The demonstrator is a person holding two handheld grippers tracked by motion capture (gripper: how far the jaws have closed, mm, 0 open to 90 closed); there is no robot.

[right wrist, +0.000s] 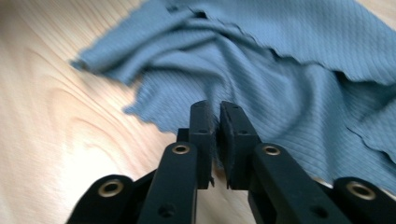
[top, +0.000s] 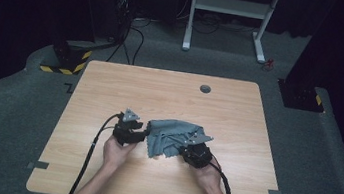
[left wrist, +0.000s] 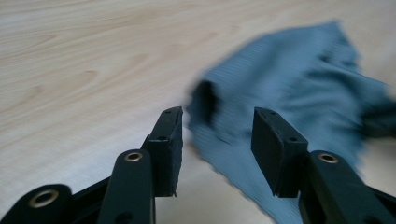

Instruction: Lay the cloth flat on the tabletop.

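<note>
Pinching the crumpled grey-blue ribbed cloth at its near edge, right gripper anchors it, I judge; left gripper, jaws apart, straddles the cloth's opposite edge.

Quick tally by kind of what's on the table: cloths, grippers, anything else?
Grey-blue cloth: 1, crumpled, between the two grippers
Handheld grippers: 2, the left gripper with jaws open beside the cloth's edge, the right gripper with jaws nearly closed over the cloth
Round grommet in the tabletop: 1
Total: 4
</note>
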